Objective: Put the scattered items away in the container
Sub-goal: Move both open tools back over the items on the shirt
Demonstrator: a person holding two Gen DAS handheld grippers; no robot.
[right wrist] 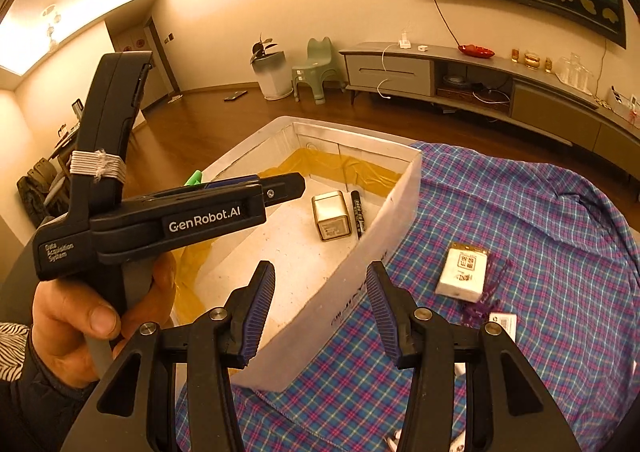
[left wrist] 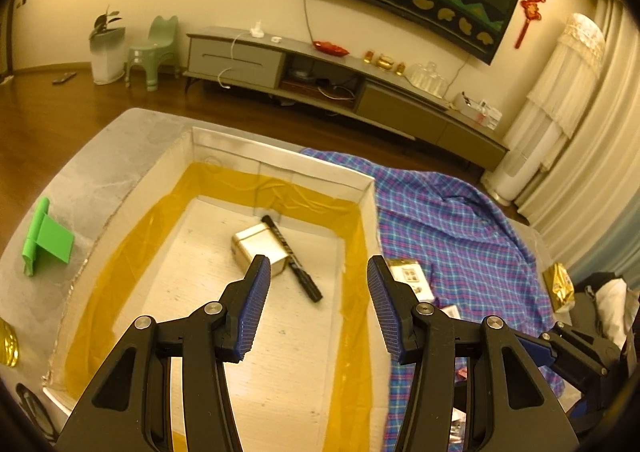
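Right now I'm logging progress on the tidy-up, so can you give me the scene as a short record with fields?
container: white box, open top, yellow lining
inside box: small tin and black marker, side by side
still outside: white packet on checked cloth, right of the box; green holder on the table to its left
left gripper: open, empty, above the box
right gripper: open, empty, over the box's near wall

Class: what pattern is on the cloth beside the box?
Blue-purple plaid cloth; clearest in the right wrist view.
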